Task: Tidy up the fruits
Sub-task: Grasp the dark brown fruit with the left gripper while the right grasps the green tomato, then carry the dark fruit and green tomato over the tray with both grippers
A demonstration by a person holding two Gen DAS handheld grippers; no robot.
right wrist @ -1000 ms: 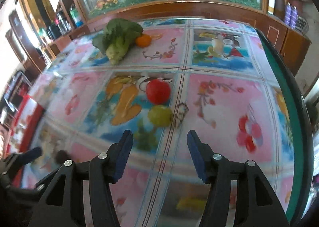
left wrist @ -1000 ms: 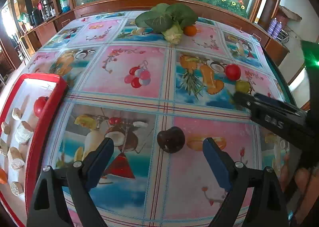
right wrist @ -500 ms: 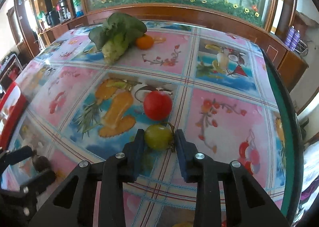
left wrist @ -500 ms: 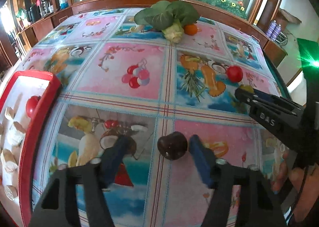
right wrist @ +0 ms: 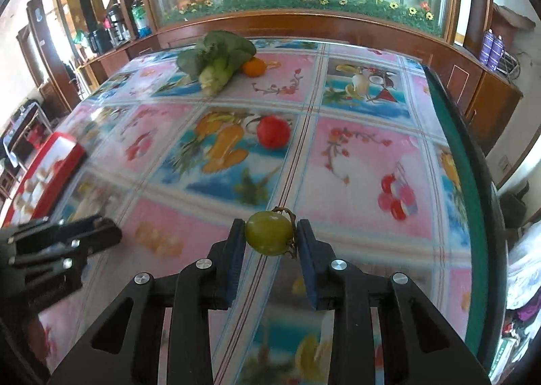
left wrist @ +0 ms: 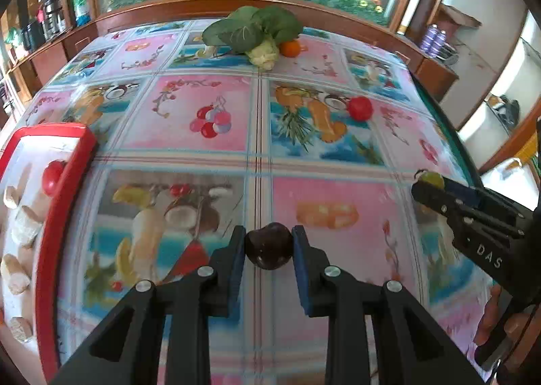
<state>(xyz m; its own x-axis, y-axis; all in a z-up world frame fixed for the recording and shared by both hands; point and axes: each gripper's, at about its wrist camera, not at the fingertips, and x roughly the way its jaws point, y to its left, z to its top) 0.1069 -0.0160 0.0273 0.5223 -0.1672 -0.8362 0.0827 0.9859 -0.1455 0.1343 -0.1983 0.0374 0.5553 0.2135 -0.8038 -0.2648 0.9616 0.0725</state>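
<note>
My left gripper (left wrist: 268,233) is shut on a dark maroon fruit (left wrist: 268,249) just over the fruit-print tablecloth, both blue pads pressing its sides. In the right wrist view my right gripper (right wrist: 270,227) is shut on a small green fruit (right wrist: 268,232) with a stem, held above the table. The left wrist view also catches that green fruit (left wrist: 431,178) at the right gripper's tip, far right. A red tray (left wrist: 77,168) at the left holds a red fruit (left wrist: 52,173) and several pale chunks. Another red fruit (right wrist: 273,132) lies mid-table.
Leafy greens (left wrist: 252,29) and an orange (left wrist: 290,48) lie at the table's far end, against a wooden ledge with a planted glass case. The table's green edge (right wrist: 473,182) runs along the right. A hand (left wrist: 500,327) shows at the lower right.
The left jaws closed from wide open onto the dark fruit. The right jaws closed on the green fruit and drew it back and up, away from the red fruit.
</note>
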